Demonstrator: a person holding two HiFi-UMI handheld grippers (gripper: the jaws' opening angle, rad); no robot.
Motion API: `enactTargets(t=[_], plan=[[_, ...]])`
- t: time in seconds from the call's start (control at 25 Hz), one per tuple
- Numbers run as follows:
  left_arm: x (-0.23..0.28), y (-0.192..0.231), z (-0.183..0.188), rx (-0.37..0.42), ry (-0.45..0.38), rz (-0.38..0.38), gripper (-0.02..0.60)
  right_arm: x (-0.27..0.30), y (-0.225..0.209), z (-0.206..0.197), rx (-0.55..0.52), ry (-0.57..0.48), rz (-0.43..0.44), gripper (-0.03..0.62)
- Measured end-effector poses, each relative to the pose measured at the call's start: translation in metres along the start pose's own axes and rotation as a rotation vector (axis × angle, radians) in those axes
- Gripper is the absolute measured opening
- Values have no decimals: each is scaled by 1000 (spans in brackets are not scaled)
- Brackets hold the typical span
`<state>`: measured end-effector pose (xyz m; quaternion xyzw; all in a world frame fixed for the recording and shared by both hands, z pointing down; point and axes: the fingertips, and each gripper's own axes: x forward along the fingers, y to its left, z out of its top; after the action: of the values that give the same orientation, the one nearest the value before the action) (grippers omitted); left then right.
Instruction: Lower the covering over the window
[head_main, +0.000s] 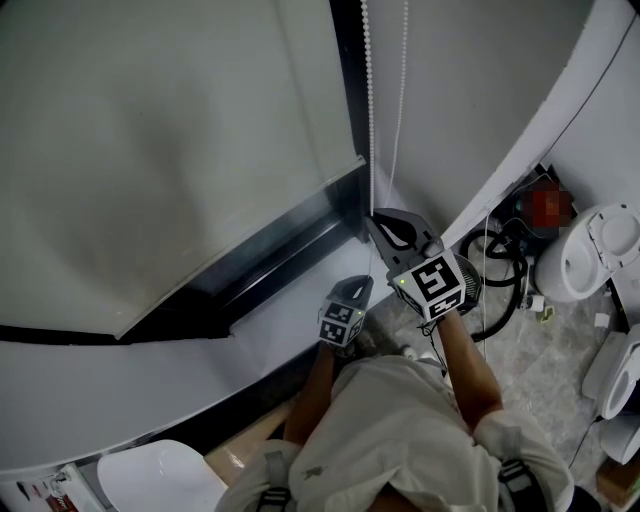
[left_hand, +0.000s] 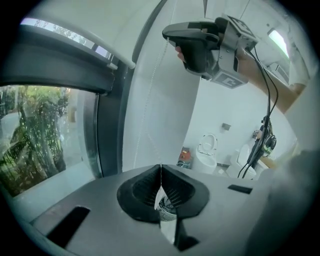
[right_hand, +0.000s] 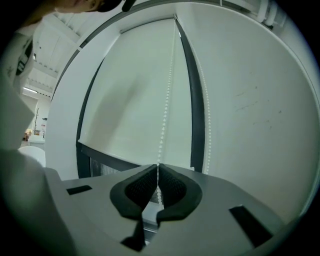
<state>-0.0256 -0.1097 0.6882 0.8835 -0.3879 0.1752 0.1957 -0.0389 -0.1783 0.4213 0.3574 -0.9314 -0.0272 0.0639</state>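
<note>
A pale roller blind (head_main: 150, 150) hangs over the window, with its bottom bar (head_main: 240, 252) just above the dark sill. A white bead chain (head_main: 370, 100) hangs along the black frame beside it. In the head view my right gripper (head_main: 378, 216) meets this chain, and my left gripper (head_main: 366, 283) is just below it. In the right gripper view the chain (right_hand: 167, 95) runs down into my right gripper (right_hand: 158, 167), shut on it, with beads showing between the pads. My left gripper (left_hand: 160, 167) is shut, and a thin strand of chain (left_hand: 150, 100) leads to its tips.
Below the blind's bar (left_hand: 60, 65), window glass (left_hand: 40, 145) shows greenery outside. A second chain strand (right_hand: 206, 115) hangs against the white wall. Toilets (head_main: 590, 250) and black cables (head_main: 505, 265) stand on the floor at the right. A white seat (head_main: 160, 480) is at lower left.
</note>
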Motion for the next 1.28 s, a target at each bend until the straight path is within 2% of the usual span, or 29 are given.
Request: enactTargets(t=[0.2, 0.4, 0.6, 0.88, 1.28], plan=[[-9, 1, 14, -15, -50, 19, 40, -1, 2, -11, -53, 47, -32, 38], [-24, 2, 38, -13, -119, 35, 83, -10, 3, -16, -59, 54, -41, 107], [-46, 2, 76, 19, -205, 66, 104, -24, 0, -12, -60, 50, -65, 109], [-80, -1, 134, 69, -328, 108, 106, -35, -1, -36, -68, 125, -78, 120], [-128, -12, 197, 108, -435, 148, 132, -55, 6, -18, -10, 55, -81, 110]])
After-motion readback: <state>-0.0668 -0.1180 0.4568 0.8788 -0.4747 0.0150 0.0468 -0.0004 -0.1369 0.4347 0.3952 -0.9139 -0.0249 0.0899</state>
